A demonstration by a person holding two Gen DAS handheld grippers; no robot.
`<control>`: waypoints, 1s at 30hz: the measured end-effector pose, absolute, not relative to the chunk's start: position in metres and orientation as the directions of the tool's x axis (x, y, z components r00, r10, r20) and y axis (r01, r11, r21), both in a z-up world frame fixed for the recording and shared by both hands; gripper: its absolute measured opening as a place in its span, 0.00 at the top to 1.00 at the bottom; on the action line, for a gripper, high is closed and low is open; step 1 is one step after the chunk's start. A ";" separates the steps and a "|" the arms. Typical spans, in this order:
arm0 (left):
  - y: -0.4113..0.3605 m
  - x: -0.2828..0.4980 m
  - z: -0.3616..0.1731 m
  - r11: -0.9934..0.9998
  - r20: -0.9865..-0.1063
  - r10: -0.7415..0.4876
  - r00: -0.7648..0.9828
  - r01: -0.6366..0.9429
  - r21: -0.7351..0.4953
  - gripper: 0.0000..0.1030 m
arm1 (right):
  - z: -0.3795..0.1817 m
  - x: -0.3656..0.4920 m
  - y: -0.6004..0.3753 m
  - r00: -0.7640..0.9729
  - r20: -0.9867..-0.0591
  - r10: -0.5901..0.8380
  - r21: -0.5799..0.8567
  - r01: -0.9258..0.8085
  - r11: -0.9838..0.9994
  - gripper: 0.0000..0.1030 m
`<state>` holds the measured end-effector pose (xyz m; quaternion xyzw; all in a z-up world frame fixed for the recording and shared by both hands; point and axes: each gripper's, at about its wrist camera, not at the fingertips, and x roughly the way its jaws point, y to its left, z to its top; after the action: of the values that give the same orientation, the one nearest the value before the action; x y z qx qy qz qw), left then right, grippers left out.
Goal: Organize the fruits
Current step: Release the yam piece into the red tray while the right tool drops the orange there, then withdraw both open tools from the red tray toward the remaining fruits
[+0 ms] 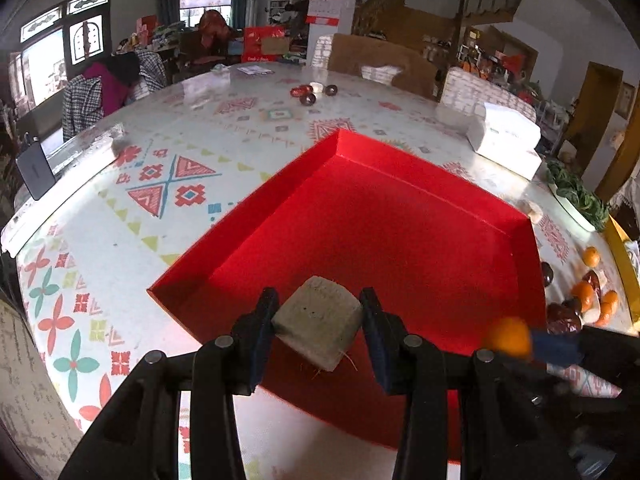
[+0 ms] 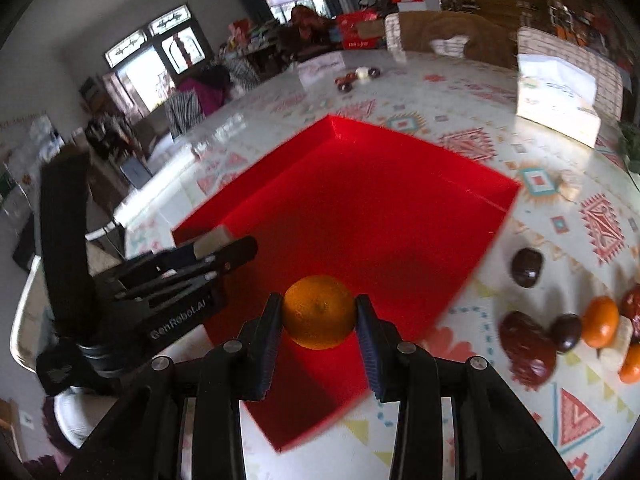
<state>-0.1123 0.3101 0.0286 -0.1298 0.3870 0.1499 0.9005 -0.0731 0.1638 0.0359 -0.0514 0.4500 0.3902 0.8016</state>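
1. the left claw [image 1: 319, 322] grips a pale grey block [image 1: 318, 322], its blue pads pressed on both sides, over the near part of the red tray [image 1: 400, 216].
2. the right claw [image 2: 319, 312] grips an orange [image 2: 319, 311], pads tight against it, above the near edge of the same tray [image 2: 380, 208]. in the left wrist view it shows blurred at 4 o'clock.
3. at 3 o'clock of the tray, on the patterned tablecloth [image 2: 472, 420], lie more oranges [image 2: 600, 321], dark red dates [image 2: 526, 350] and a brown round fruit [image 2: 527, 267].
4. a white box [image 1: 506, 140] sits at 1 o'clock.
5. at 12 o'clock, far across the table, a small cluster of dark fruit [image 1: 308, 94].
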 end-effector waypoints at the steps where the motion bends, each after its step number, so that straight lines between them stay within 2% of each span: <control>1: 0.311 -0.112 0.029 0.920 -0.736 0.162 0.657 -0.371 -0.129 0.59 | 0.034 -0.072 0.166 0.292 -0.765 0.573 0.260 -0.675 0.691 0.61; 6: 0.307 -0.125 0.038 0.914 -0.707 0.197 0.680 -0.388 -0.119 0.40 | 0.030 -0.082 0.172 0.326 -0.770 0.548 0.198 -0.694 0.692 0.57; 8: 0.302 -0.131 0.044 0.913 -0.693 0.215 0.688 -0.393 -0.106 0.36 | 0.034 -0.085 0.172 0.347 -0.761 0.548 0.182 -0.697 0.694 0.47; 13: 0.285 -0.147 0.061 0.918 -0.664 0.244 0.707 -0.389 -0.077 0.34 | 0.054 -0.099 0.155 0.396 -0.715 0.576 0.178 -0.695 0.697 0.45; 18: 0.261 -0.160 0.078 0.928 -0.627 0.275 0.729 -0.373 -0.027 0.26 | 0.068 -0.115 0.121 0.458 -0.671 0.583 0.177 -0.664 0.726 0.41; 20: 0.252 -0.164 0.083 0.935 -0.621 0.253 0.742 -0.352 -0.039 0.21 | 0.073 -0.120 0.100 0.484 -0.649 0.588 0.199 -0.637 0.744 0.32; 21: 0.249 -0.166 0.084 0.938 -0.619 0.243 0.746 -0.343 -0.045 0.21 | 0.075 -0.122 0.089 0.495 -0.640 0.588 0.210 -0.623 0.753 0.30; 26: 0.242 -0.177 0.094 0.946 -0.617 0.139 0.774 -0.289 -0.148 0.20 | 0.080 -0.128 0.018 0.579 -0.620 0.530 0.222 -0.519 0.826 0.29; 30: 0.230 -0.178 0.094 0.946 -0.615 0.120 0.780 -0.278 -0.168 0.18 | 0.080 -0.120 -0.053 0.655 -0.623 0.428 0.208 -0.388 0.898 0.29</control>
<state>-0.1783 0.2295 0.0943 -0.1257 0.3144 0.1063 0.9349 -0.1204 -0.0535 0.0800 0.0282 0.3496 0.2243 0.9092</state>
